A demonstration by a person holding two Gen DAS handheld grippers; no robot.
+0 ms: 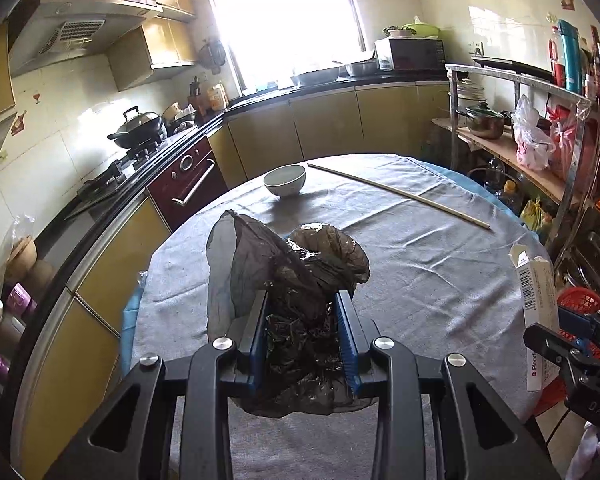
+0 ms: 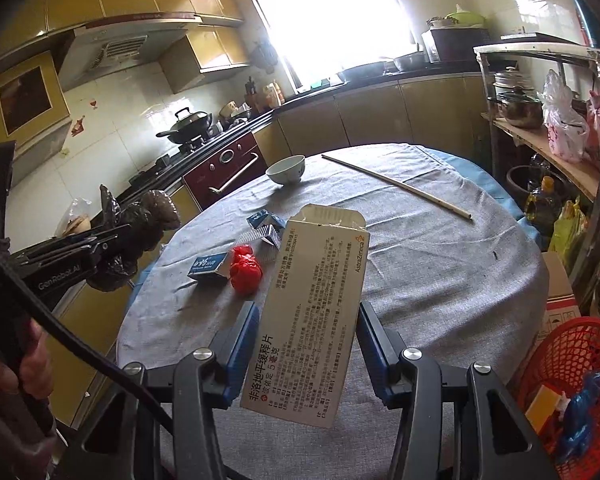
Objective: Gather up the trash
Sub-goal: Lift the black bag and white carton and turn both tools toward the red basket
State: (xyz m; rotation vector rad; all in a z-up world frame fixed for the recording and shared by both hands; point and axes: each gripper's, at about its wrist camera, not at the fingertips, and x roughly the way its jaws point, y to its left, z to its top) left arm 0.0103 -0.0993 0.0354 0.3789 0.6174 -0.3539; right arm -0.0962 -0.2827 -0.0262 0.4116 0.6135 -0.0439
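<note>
In the left wrist view my left gripper (image 1: 304,336) is shut on a crumpled dark plastic bag (image 1: 296,264), held above the grey-clothed round table (image 1: 440,280). My right gripper (image 2: 309,312) is shut on a white medicine box (image 2: 316,304) with an open top flap, lifted over the table. The right wrist view shows more trash lying on the cloth: a red crumpled wrapper (image 2: 246,268), a blue small carton (image 2: 208,266), a striped carton (image 2: 266,234) and another blue carton (image 2: 262,218). The left gripper (image 2: 112,240) with its bag (image 2: 140,220) shows at the left edge.
A white bowl (image 2: 286,168) and a long thin stick (image 2: 396,186) lie on the far side of the table. A red mesh basket (image 2: 572,372) with some items inside stands low at the right. A metal shelf rack (image 1: 520,144) flanks the right, kitchen counters the left and back.
</note>
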